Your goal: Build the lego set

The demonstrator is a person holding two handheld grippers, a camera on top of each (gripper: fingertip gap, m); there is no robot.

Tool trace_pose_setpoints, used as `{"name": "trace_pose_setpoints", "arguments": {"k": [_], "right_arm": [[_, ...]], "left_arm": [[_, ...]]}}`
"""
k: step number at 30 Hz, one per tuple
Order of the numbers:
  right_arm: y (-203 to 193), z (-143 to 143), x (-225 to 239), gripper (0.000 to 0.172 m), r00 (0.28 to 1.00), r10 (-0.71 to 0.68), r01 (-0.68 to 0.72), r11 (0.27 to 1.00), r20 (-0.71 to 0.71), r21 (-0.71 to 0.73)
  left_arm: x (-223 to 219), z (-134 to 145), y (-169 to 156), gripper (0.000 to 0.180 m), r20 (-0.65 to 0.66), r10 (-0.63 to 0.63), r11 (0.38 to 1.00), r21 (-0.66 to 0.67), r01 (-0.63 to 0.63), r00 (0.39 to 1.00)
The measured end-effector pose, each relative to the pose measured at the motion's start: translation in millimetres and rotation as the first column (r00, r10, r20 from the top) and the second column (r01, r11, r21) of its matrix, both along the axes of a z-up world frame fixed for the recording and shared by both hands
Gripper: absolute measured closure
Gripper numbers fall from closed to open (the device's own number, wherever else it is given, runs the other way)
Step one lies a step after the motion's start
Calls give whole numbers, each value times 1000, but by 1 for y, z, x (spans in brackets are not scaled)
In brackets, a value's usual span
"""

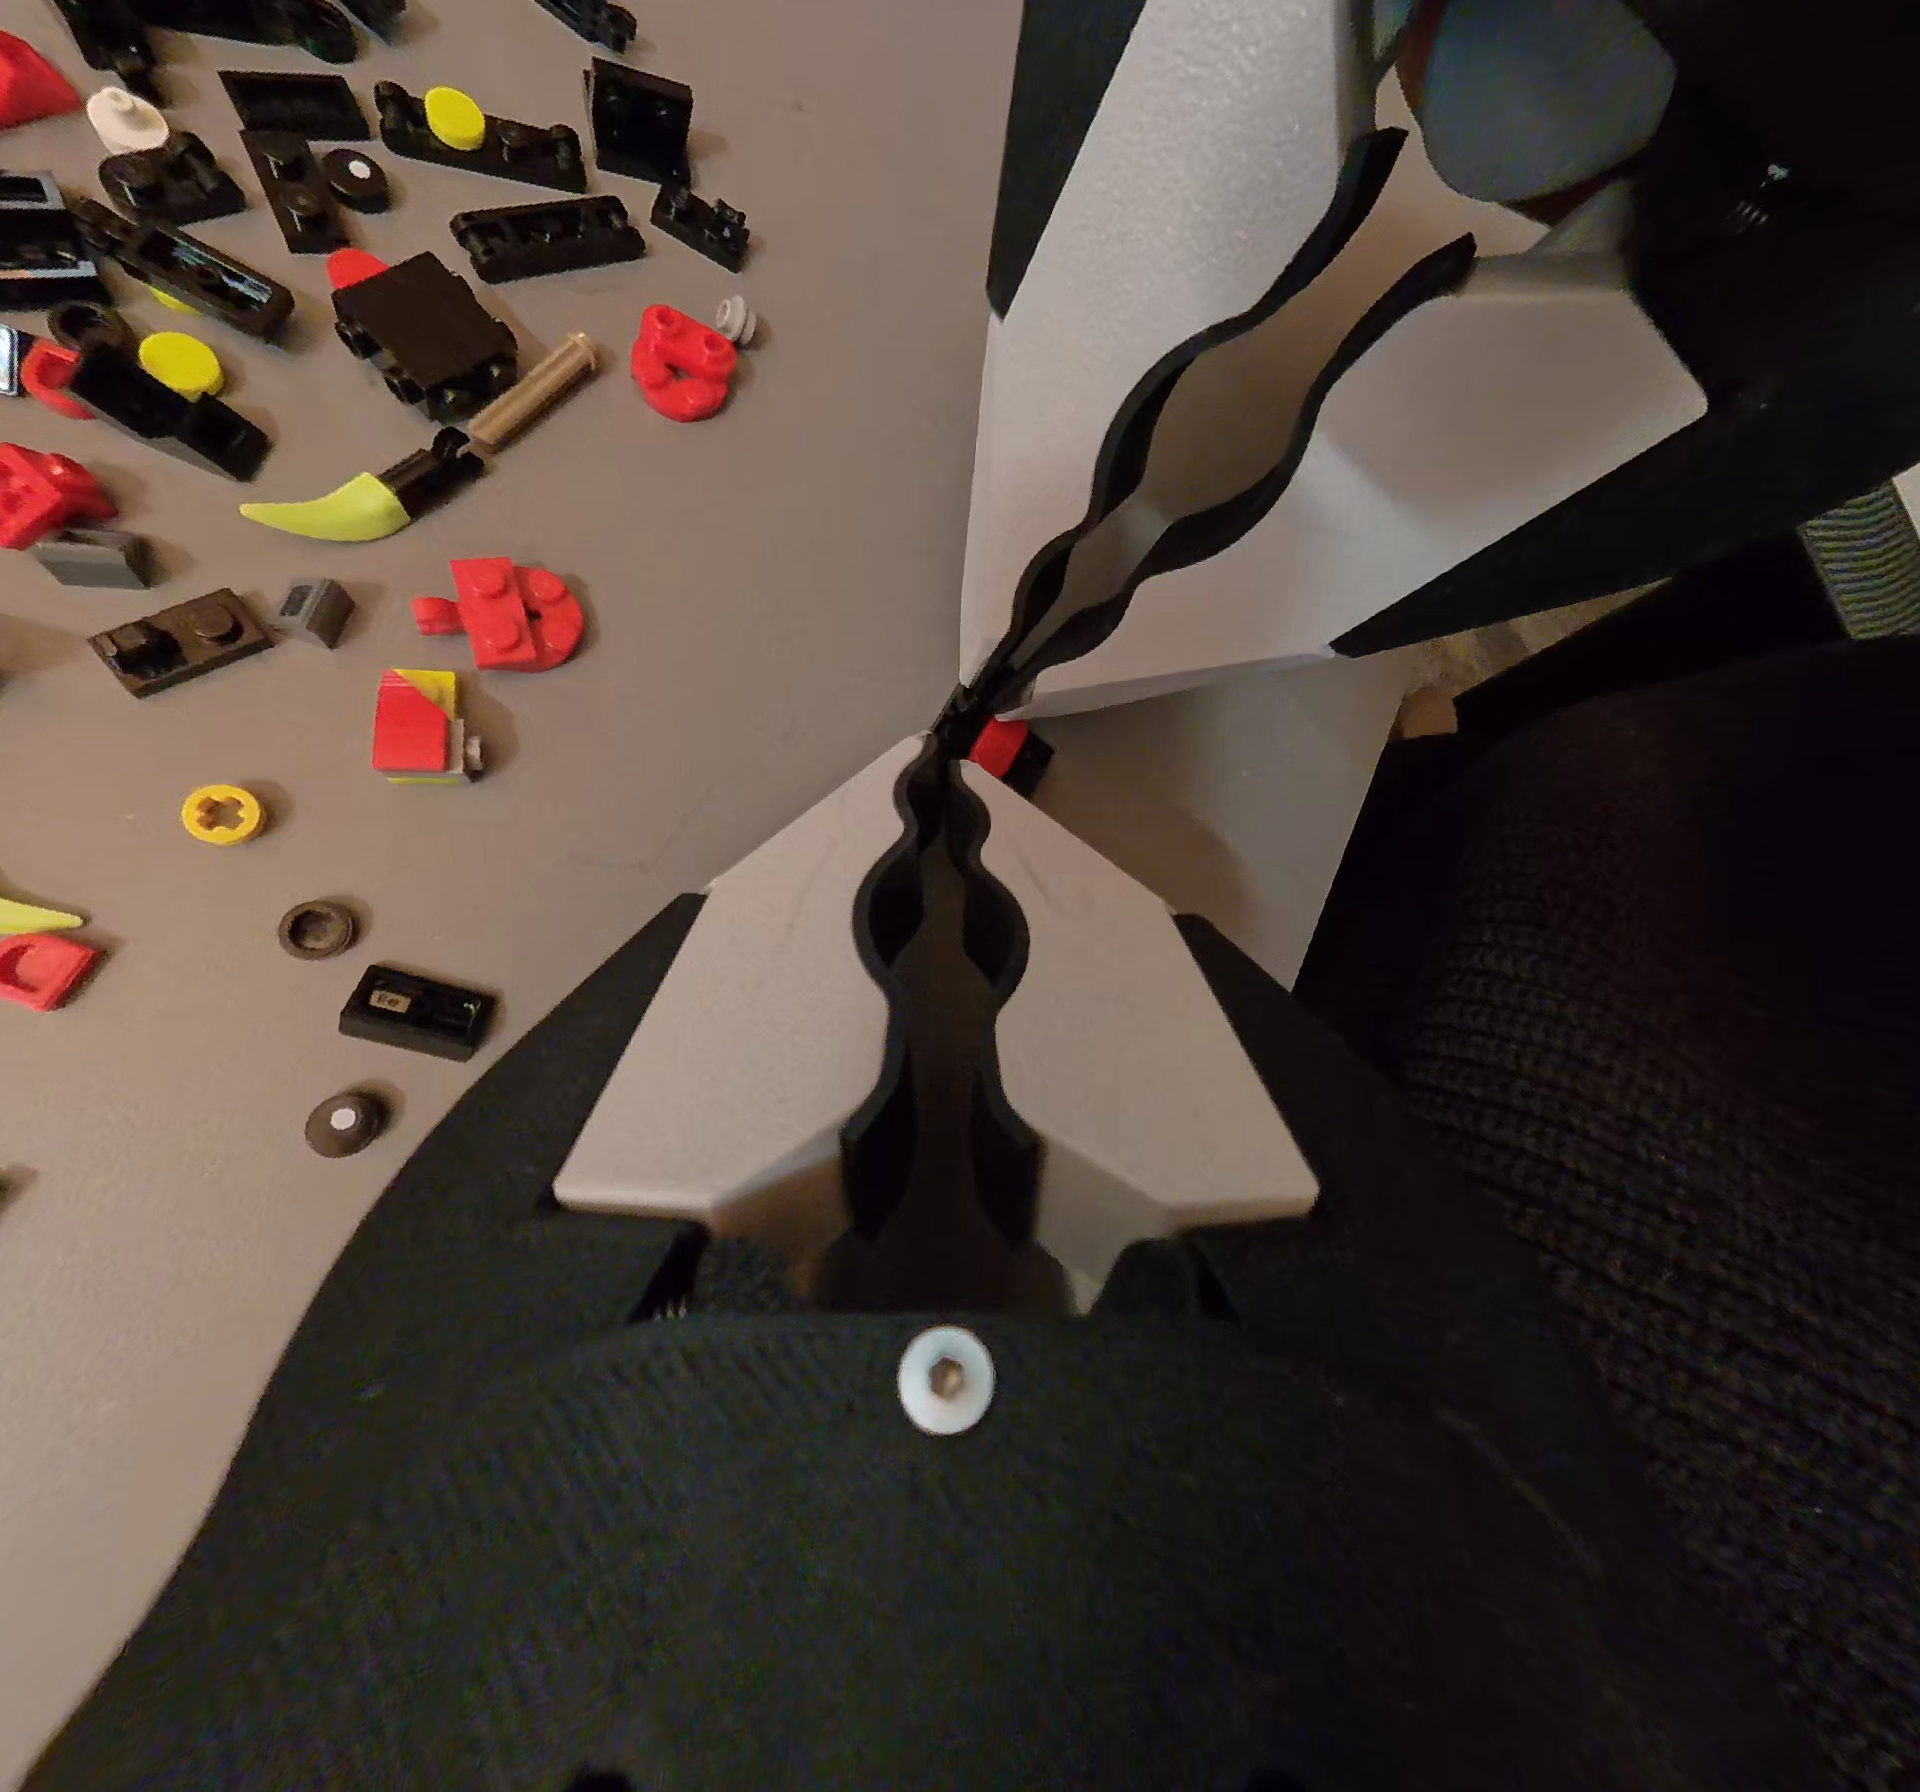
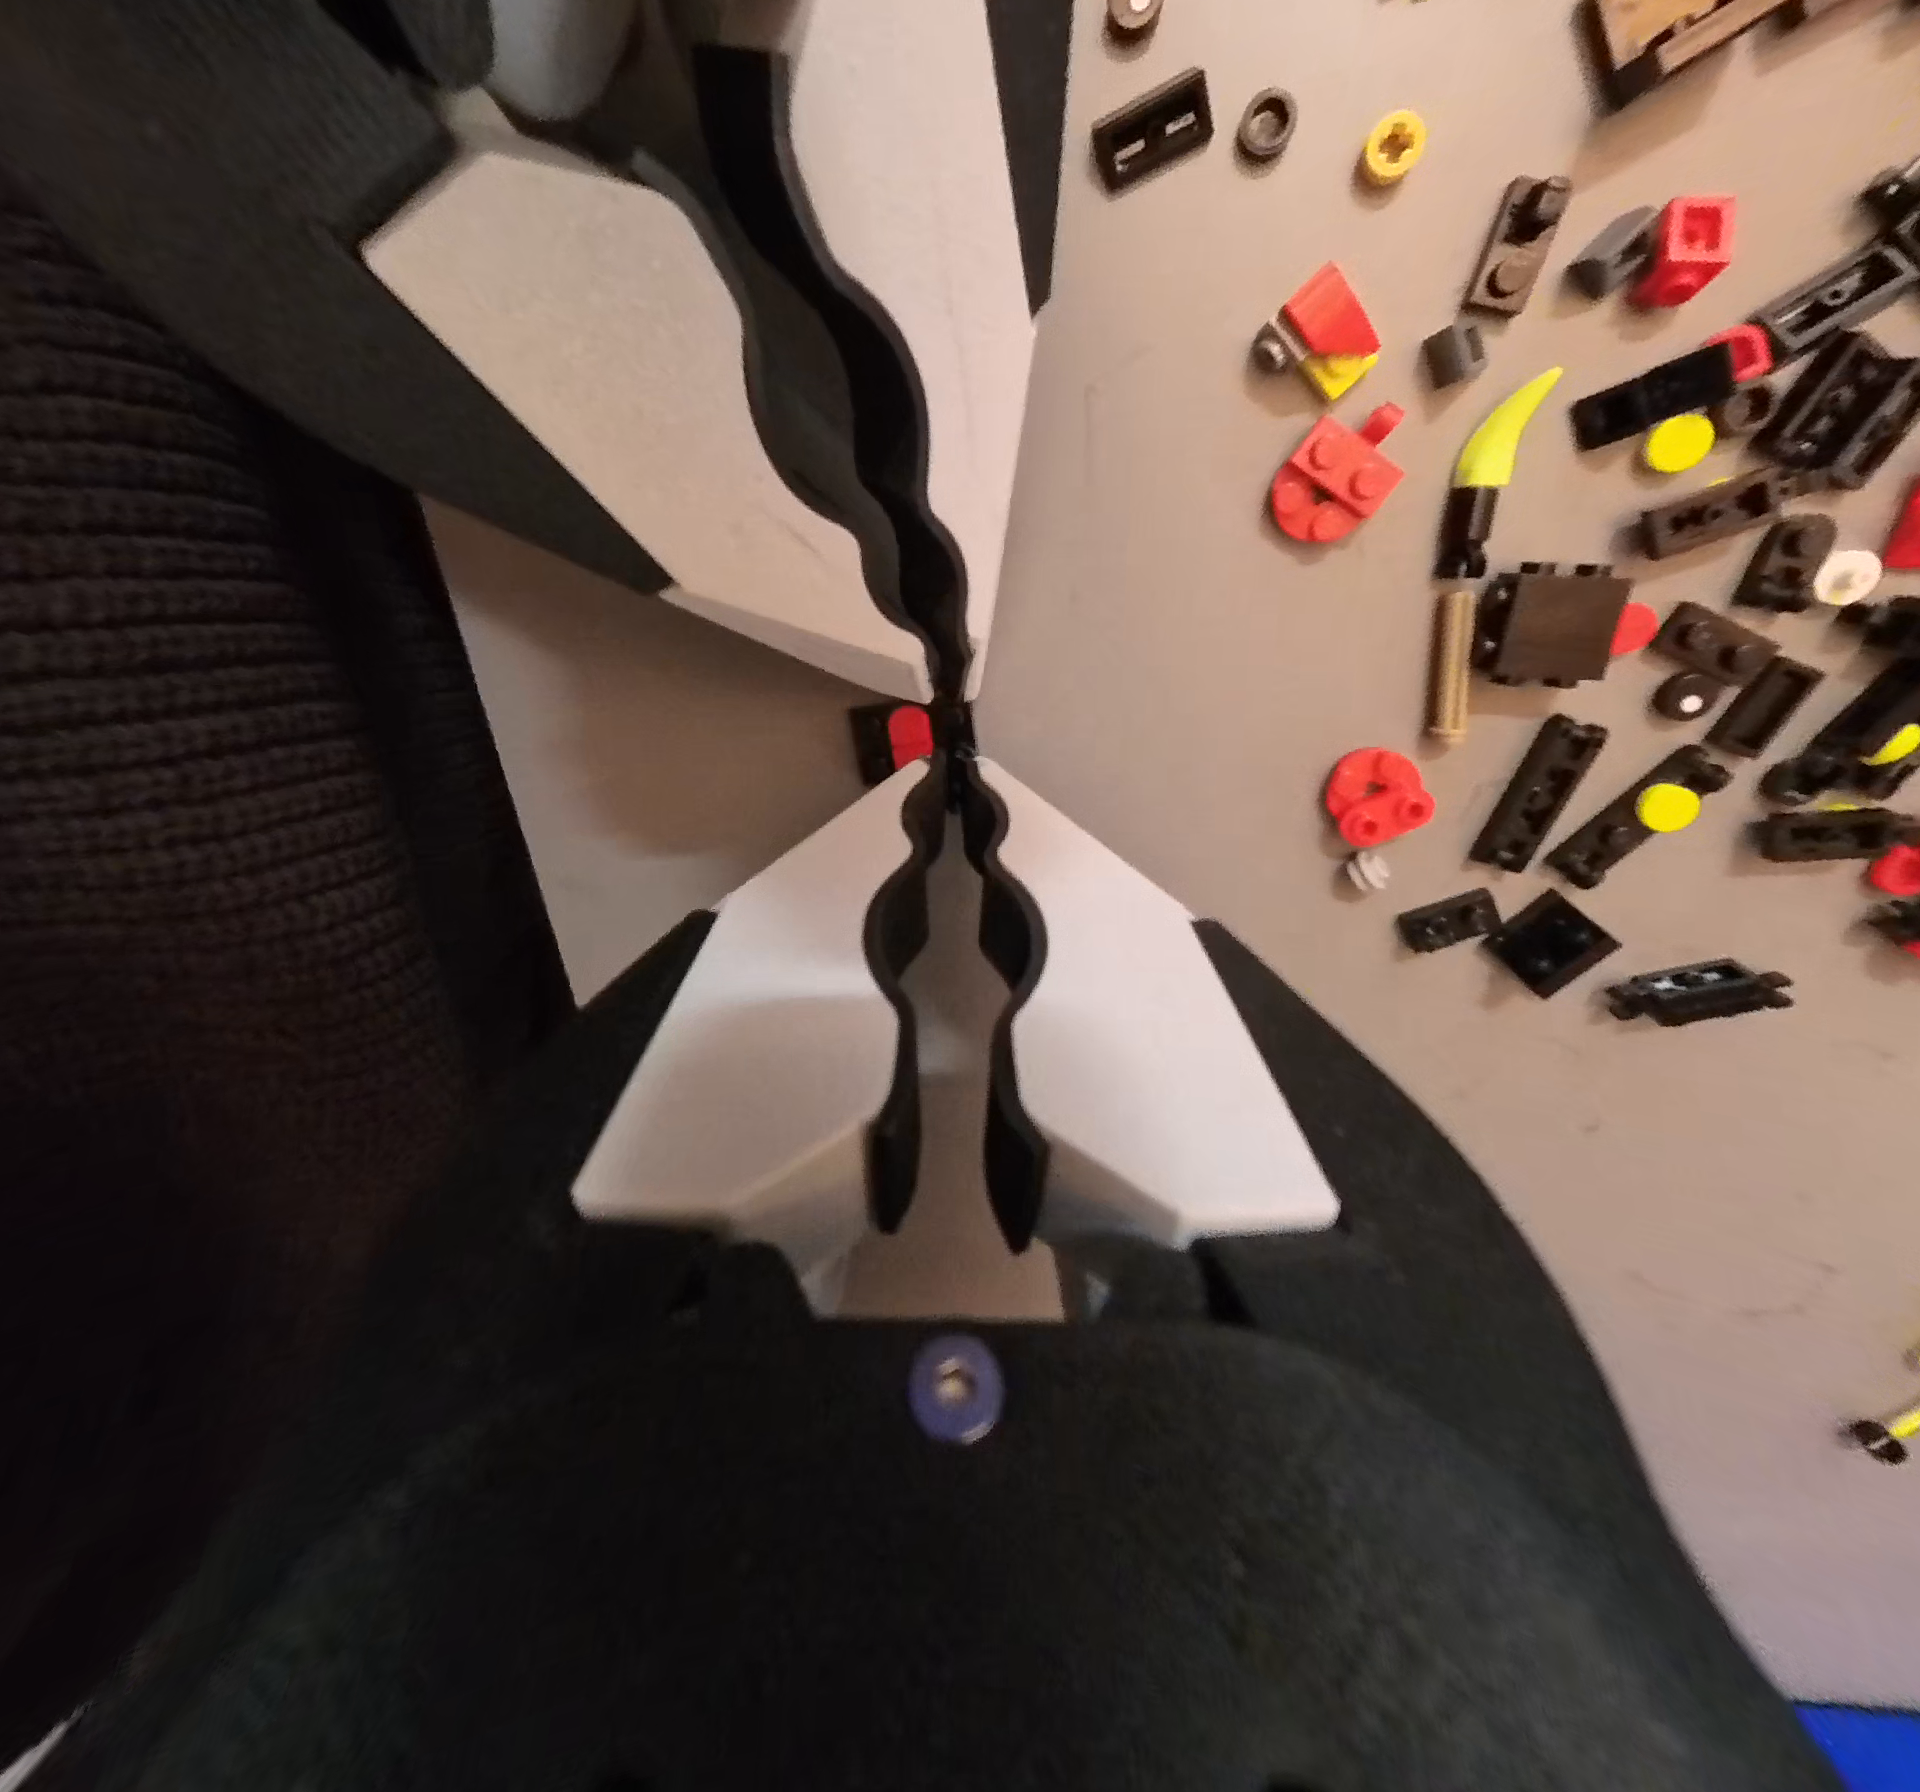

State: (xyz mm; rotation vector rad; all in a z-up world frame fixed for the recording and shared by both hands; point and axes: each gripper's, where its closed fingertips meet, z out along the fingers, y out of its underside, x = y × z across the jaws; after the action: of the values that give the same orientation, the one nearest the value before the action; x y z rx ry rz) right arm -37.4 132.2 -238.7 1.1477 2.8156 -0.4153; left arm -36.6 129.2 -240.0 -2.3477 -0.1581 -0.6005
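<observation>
Both tongs meet tip to tip above the grey surface [image 1: 727,516]. Left tongs [image 1: 951,740] and right tongs [image 2: 956,755] each pinch the small black-and-red brick piece [image 1: 1006,747] between them. Best done with tips aligned and steady; loose bricks [image 1: 509,615] lie well apart.

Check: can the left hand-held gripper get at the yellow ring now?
Probably not yet: the ring lies open on the table, but the left hand-held gripper is shut at a black-and-red piece, tip to tip with the right hand-held gripper.
</observation>
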Motion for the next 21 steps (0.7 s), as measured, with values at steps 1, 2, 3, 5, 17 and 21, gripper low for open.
{"name": "trace_pose_setpoints", "arguments": {"k": [1,2,3,5,17,21], "right_arm": [[0,0,0,172,1000,-7,7,1000,2,3],[0,0,0,172,1000,-11,11,1000,2,8],[0,0,0,172,1000,-13,13,1000,1,16],[0,0,0,172,1000,-19,19,999,-4,29],[-2,0,-3,171,989,4,4,998,-145,56],[-8,18,-6,162,957,-43,29,998,-287,-55]], "left_arm": [[0,0,0,180,1,1,1000,0,-1,1000],[0,0,0,180,1,2,1000,0,-2,1000],[0,0,0,180,2,4,1000,-1,-4,1000],[0,0,0,180,1,6,1000,0,-6,1000],[-5,1,0,180,15,28,1000,0,-28,999],[-8,9,0,180,54,44,999,27,-45,998]]}}
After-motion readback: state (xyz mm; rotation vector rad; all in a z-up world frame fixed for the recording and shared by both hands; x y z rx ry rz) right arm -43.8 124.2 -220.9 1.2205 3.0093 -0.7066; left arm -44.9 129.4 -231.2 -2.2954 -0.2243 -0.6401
